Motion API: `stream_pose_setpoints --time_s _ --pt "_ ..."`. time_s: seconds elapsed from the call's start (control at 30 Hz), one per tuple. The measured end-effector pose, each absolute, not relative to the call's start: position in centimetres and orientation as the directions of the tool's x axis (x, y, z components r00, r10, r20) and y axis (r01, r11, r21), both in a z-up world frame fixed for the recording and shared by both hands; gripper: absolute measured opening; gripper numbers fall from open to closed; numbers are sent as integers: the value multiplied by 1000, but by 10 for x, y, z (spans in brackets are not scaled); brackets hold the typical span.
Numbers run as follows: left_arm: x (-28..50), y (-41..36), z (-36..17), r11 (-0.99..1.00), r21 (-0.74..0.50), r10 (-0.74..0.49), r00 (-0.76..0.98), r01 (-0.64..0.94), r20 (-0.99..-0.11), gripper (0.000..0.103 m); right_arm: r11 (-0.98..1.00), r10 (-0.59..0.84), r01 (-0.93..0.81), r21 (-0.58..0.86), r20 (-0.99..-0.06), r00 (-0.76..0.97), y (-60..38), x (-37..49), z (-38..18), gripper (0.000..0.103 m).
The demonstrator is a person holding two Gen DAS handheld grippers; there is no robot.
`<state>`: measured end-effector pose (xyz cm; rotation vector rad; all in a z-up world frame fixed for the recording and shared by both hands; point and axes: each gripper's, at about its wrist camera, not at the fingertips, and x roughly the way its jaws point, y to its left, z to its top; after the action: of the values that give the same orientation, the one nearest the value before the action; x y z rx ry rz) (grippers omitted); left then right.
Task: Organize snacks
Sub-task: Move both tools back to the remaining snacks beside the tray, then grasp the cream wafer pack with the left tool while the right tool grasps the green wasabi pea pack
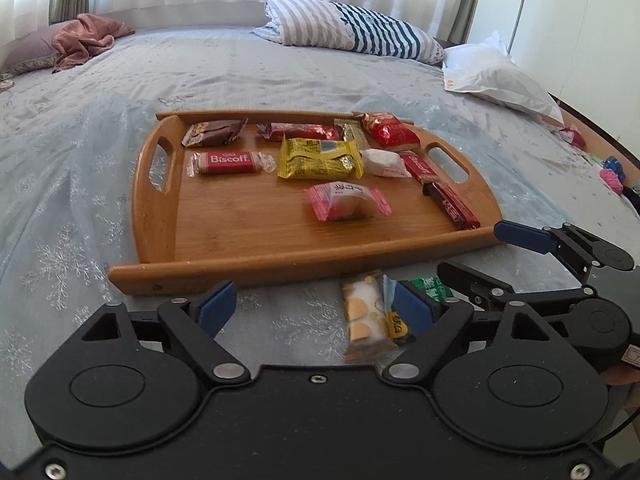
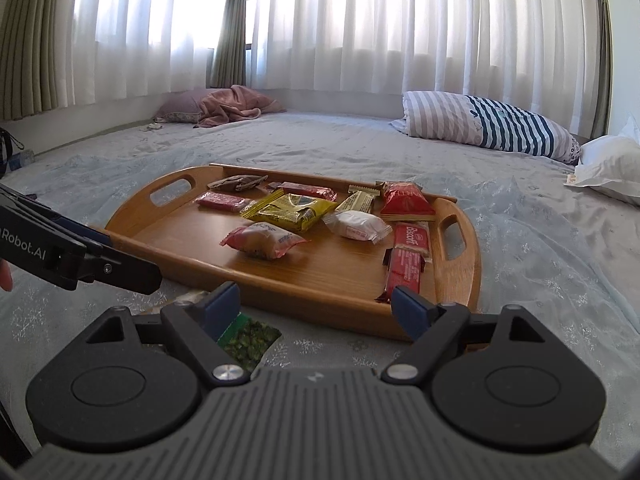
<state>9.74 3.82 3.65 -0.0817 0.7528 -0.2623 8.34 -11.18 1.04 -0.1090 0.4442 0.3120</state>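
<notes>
Our left tool is spread wide and holds nothing, and the biscuit packet lies on the bed just short of the wooden tray, toward its right-hand finger, long axis pointing at the tray. Our right tool, also spread and holding nothing, has the green packet under its left-hand finger, so we judge each tool nearer its own packet.

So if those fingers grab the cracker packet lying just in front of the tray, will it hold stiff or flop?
The clear-wrapped round-cracker packet would probably stay fairly stiff along its length, since stacked biscuits fill it. Its glossy film looks slippery, so it may slide between the left gripper fingers. The crackers likely break under a hard squeeze. It lies flat on the bedspread, so rolling seems unlikely.
</notes>
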Motion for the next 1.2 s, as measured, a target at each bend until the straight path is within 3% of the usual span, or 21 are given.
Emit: stream_pose_setpoints --time_s 0.17,0.37,0.93,1.0,1.1,1.2 --pt "92 30 33 951 -194 -307 667 240 -679 61 937 295 -347 -41 -439 849 -110 72 4 92" --pt "94 20 27 946 -203 -321 649 252 -690 50 901 379 -432 -32 -425 822 -109 65 0 102" --pt "103 12 18 952 -194 -303 639 237 -706 45 889 395 -457 -35 -447 802 -103 68 -15 103" --pt "104 11 17 950 -203 -310 640 237 -703 41 887 391 -460 -48 -453 801 -101 67 -17 103" --pt "103 11 16 950 -204 -309 642 235 -702 26 882 388 -465 -68 -453 802 -98 66 -18 103" --pt "102 11 16 953 -190 -299 650 234 -699 23 882 387 -466 -73 -455 802 -97 67 -19 103"
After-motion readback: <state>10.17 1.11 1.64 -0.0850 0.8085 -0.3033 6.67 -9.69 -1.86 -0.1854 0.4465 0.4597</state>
